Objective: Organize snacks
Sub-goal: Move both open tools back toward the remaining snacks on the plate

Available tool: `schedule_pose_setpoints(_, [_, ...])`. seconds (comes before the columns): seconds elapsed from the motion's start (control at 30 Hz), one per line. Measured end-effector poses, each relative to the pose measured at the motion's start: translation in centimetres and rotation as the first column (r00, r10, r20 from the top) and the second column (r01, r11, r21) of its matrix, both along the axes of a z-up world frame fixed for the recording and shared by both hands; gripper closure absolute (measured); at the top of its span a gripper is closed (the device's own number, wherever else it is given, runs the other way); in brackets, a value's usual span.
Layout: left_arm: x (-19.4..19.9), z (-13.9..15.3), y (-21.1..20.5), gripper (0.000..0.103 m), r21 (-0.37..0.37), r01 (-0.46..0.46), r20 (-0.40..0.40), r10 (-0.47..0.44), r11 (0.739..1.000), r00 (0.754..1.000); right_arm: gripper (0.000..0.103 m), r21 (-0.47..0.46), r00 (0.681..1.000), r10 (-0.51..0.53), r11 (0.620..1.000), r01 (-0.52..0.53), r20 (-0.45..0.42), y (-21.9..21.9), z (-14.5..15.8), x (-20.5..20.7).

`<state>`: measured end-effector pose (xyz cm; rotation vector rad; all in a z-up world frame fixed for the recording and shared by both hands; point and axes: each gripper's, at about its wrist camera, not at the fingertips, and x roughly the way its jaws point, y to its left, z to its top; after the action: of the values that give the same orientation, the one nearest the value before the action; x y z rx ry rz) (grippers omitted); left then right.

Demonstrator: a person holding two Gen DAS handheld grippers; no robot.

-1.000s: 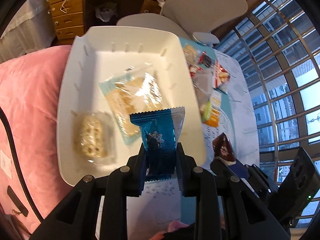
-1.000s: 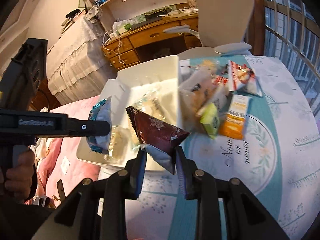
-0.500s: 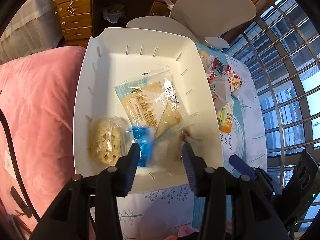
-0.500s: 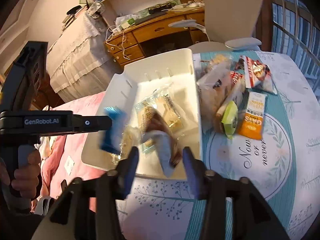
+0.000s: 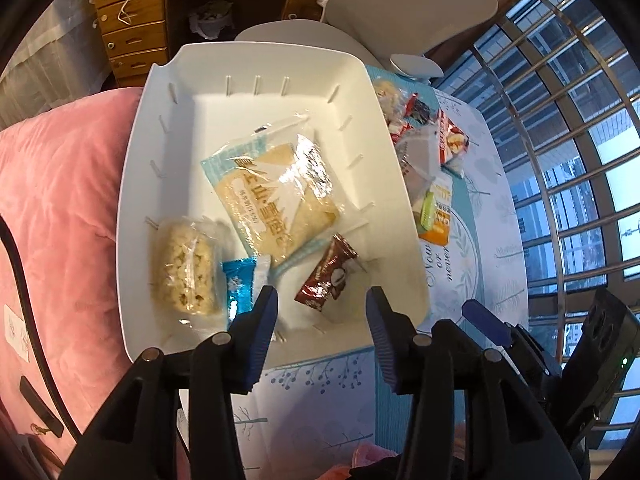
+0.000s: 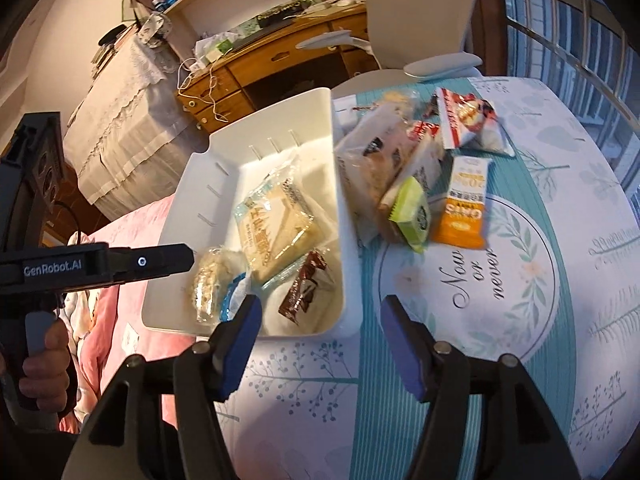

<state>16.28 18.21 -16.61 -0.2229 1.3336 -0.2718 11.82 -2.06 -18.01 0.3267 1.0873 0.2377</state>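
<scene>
While both jaws have just been opening, left gripper (image 5: 320,308) and right gripper (image 6: 320,320) hang empty above the white bin (image 5: 152,152).

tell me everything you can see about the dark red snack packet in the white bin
The dark red snack packet is a small, glossy foil-like wrapper with crimped ends and a white picture near its middle; the print is too small to read. It lies tilted in the near right corner of the white bin, its upper end beside, perhaps on, the corner of the large clear cracker packet. Neither gripper touches it. The right wrist view shows it resting on the bin floor near the right wall.
</scene>
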Motion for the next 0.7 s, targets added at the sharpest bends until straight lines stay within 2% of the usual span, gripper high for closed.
schedule_pose_setpoints(0.3, [-1.0, 0.1, -2.6, 0.059, -0.015, 0.002, -0.027, -0.002, 1.0, 1.0, 0.041, 0.011, 0.999, -0.026, 1.0, 0.026, -0.047, -2.9, 0.2, -0.4])
schedule_pose_setpoints(0.7, [-1.5, 0.9, -7.4, 0.059, -0.046, -0.073, -0.024, 0.072, 0.996, 0.997, 0.041, 0.018, 0.996, -0.005, 1.0, 0.007, -0.085, -8.5, 0.0, 0.4])
